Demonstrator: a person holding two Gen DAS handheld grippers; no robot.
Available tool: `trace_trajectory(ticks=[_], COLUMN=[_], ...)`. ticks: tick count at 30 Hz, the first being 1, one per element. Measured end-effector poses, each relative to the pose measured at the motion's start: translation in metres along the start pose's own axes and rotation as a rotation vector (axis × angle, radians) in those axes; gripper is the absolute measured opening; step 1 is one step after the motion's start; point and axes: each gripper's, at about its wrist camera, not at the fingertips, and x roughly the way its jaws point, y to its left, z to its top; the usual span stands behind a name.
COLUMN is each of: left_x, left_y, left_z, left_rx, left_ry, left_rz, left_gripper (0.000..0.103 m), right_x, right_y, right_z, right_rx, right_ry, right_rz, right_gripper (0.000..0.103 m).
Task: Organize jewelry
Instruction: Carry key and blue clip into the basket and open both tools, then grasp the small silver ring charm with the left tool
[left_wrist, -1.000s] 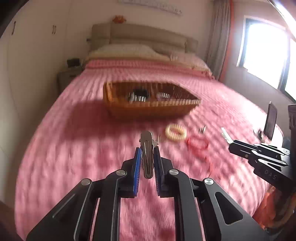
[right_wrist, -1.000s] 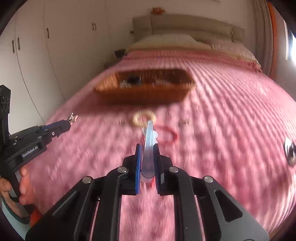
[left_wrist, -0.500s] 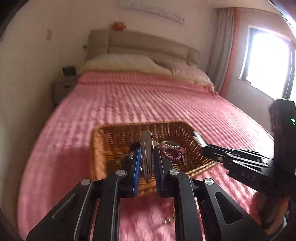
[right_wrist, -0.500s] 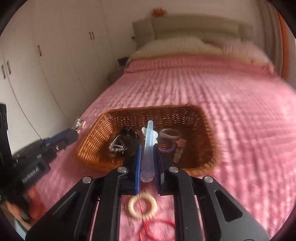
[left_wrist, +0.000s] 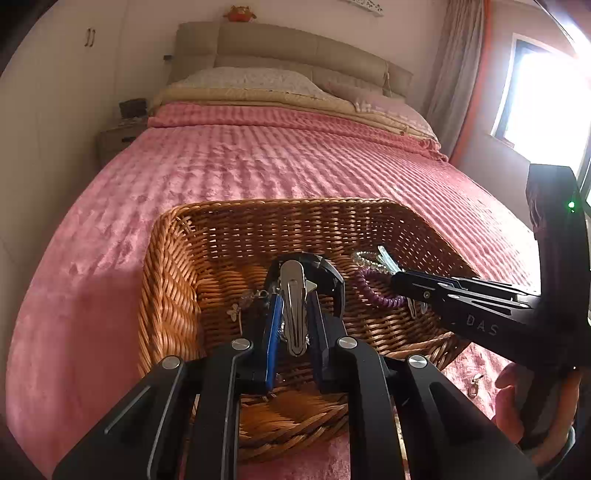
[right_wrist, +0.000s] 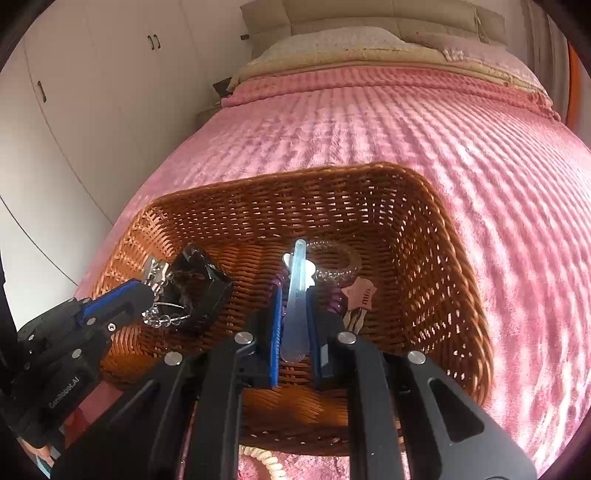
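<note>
A brown wicker basket (left_wrist: 173, 280) (right_wrist: 436, 236) sits on the pink bed. My left gripper (left_wrist: 293, 314) is shut on a silver hair clip (left_wrist: 293, 306) and holds it over the basket's left half, above a black bracelet (left_wrist: 332, 273). My right gripper (right_wrist: 295, 314) is shut on a pale blue hair clip (right_wrist: 297, 291) and holds it over the basket's middle. In the basket lie a purple coil bracelet (left_wrist: 373, 291), a clear bead bracelet (right_wrist: 336, 262), a pink star clip (right_wrist: 360, 293) and the black bracelet (right_wrist: 199, 288). The left gripper also shows in the right wrist view (right_wrist: 147, 284).
The pink blanket (left_wrist: 258, 166) covers the bed around the basket. A cream coil bracelet (right_wrist: 264, 458) lies on the blanket in front of the basket. A small metal piece (left_wrist: 476, 380) lies to the basket's right. Pillows and headboard (left_wrist: 288, 48) are at the far end.
Both grippers have moved forward from over the loose jewelry on the blanket to over the basket, each still holding its hair clip, and have come lower into it.
</note>
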Motion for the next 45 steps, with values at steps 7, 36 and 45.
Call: trace_trajectory(ticks=[7, 36, 45], left_x=[-0.016, -0.081, -0.038], left_y=[0.002, -0.036, -0.054], left_z=[0.000, -0.113, -0.104], left_rx=[-0.022, 0.034, 0.140], left_ry=[-0.037, 0.072, 0.176], left_rz=[0.001, -0.082, -0.054], left_gripper=[0.033, 0.050, 0.044], right_x=[-0.006, -0.100, -0.074], right_y=[-0.014, -0.040, -0.053], right_z=[0.000, -0.122, -0.126], right_rx=[0.075, 0.006, 0.056], right_ry=[0.014, -0.026, 0.033], right_rz=[0.079, -0.026, -0.054], right_gripper=[0.014, 0.045, 0.035])
